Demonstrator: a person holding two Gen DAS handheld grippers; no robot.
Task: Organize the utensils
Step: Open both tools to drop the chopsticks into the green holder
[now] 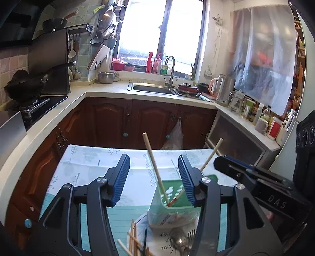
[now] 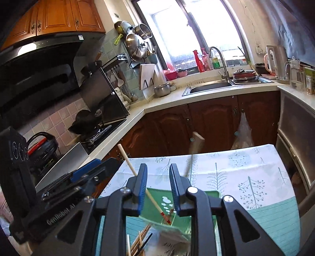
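Two pale wooden chopsticks [image 1: 155,167] upright in green plastic holder [image 1: 173,198], loose between half-open left gripper [image 1: 153,177] fingers.

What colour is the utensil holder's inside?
Green with white shapes; the utensil holder shows best in the right wrist view.

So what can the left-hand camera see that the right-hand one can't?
Only the left view shows a fork on the plate and the bottles along the right counter. Only the right view shows the orange wall cupboards and the range hood. Both show the green utensil holder with two chopsticks, loose chopsticks, sink and window.
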